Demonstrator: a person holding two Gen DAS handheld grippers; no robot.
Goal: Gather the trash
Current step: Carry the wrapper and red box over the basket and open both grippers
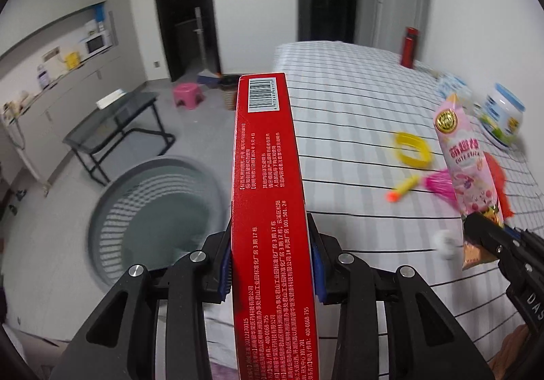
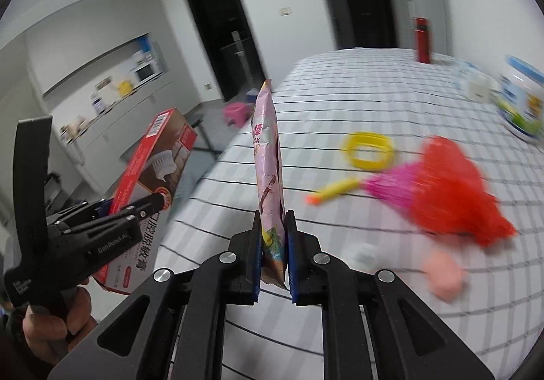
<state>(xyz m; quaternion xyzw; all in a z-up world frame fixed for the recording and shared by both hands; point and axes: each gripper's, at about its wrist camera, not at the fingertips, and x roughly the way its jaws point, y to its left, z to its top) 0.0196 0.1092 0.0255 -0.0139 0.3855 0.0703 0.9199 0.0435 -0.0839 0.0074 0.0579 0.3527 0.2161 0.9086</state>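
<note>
My left gripper is shut on a red toothpaste box, held edge-up over the table's left edge, above a round grey mesh bin on the floor. The box also shows in the right wrist view. My right gripper is shut on a pink snack wrapper, held upright over the striped tablecloth. The wrapper also shows in the left wrist view, to the right of the box.
On the striped table lie a yellow ring, a yellow-orange dart, a pink and red duster, a white crumpled scrap, a pink lump, a white jar and a red bottle. A dark side table and pink stool stand on the floor.
</note>
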